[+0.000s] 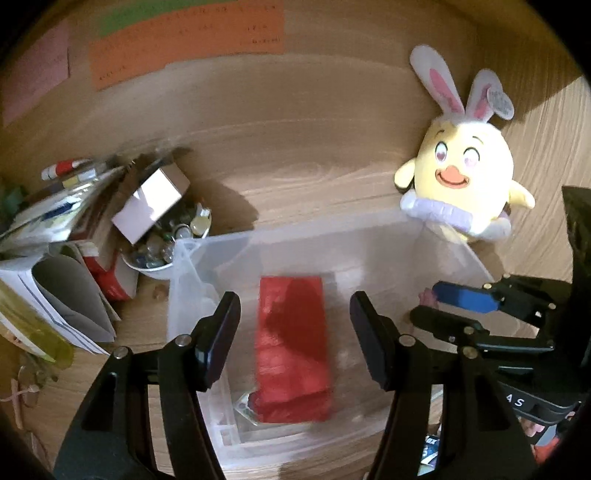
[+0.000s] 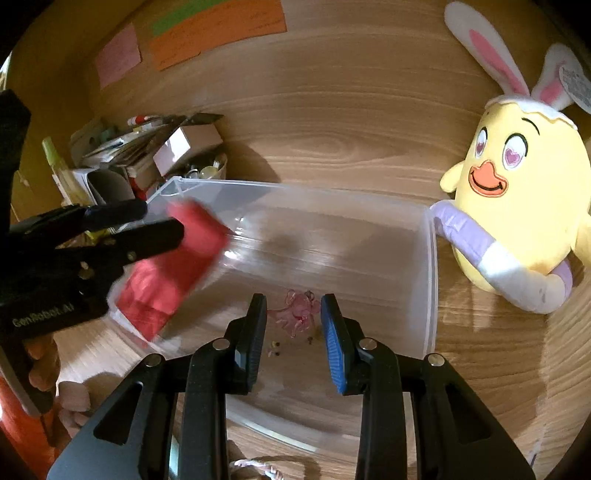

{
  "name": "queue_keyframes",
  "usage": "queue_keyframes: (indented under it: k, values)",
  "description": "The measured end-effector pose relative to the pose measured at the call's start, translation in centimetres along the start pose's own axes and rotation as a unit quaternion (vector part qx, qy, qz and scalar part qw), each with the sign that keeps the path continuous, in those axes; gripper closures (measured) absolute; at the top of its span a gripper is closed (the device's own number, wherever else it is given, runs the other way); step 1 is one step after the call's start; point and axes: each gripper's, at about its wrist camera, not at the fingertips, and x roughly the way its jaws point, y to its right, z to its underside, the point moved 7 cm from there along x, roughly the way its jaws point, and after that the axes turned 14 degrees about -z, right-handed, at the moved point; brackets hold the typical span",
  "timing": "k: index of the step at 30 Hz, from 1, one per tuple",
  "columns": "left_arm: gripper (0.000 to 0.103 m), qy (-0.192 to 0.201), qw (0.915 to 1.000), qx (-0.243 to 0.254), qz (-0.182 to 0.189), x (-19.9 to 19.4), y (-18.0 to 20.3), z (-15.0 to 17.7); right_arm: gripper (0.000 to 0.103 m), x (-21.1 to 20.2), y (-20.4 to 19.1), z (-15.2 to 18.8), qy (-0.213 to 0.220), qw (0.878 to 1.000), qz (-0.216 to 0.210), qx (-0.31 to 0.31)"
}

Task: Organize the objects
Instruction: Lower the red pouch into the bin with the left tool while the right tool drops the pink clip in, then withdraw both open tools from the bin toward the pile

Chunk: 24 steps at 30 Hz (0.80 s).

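A clear plastic bin [image 1: 454, 254] [image 2: 430, 280] stands on the wooden desk. A red packet [image 1: 291, 347] [image 2: 173, 266] lies in its left part. A small pink glass trinket [image 2: 297, 310] lies in its right part. My left gripper [image 1: 293, 343] is open above the red packet, jaws wide on either side of it, not touching. My right gripper [image 2: 293, 339] is open just above the pink trinket; it also shows in the left wrist view [image 1: 450, 308]. A yellow plush chick with bunny ears [image 1: 463, 173] [image 2: 517, 206] leans by the bin's far right corner.
A clutter pile of papers and a small cardboard box [image 1: 151, 206] [image 2: 184, 147] and a white bowl of glass beads [image 1: 162, 247] sit left of the bin. Coloured sticky notes [image 1: 184, 40] [image 2: 218, 29] are on the wall behind. A pink cord [image 2: 255, 465] lies near the front edge.
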Motion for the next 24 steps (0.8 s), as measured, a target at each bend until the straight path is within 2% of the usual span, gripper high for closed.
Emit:
queue_keyframes:
  k: [7, 10, 14, 19, 24]
  values:
    - [0.041, 0.002, 0.9997, -0.003, 0.023, -1.0, 0.0, 0.1, 0.075, -0.3, -0.2, 0.0, 0.001, 1.0, 0.02, -0.016]
    - [0.035, 0.006, 0.9995, -0.004, 0.03, -1.9, -0.1, 0.0, 0.074, -0.5, -0.3, -0.1, 0.003, 0.999, 0.026, -0.021]
    - [0.031, 0.019, 0.9994, -0.004, 0.03, -3.4, -0.3, -0.3, 0.055, -1.5, -0.6, -0.4, 0.017, 0.999, 0.043, -0.028]
    - [0.021, 0.032, 0.9991, -0.01, 0.027, -5.2, -1.2, -0.2, 0.037, -3.3, -1.3, -0.7, 0.039, 0.996, 0.066, -0.044]
    - [0.012, 0.045, 0.9988, -0.013, 0.017, -6.9, -2.3, 0.4, 0.024, -5.3, -2.0, -0.4, 0.057, 0.994, 0.081, -0.053]
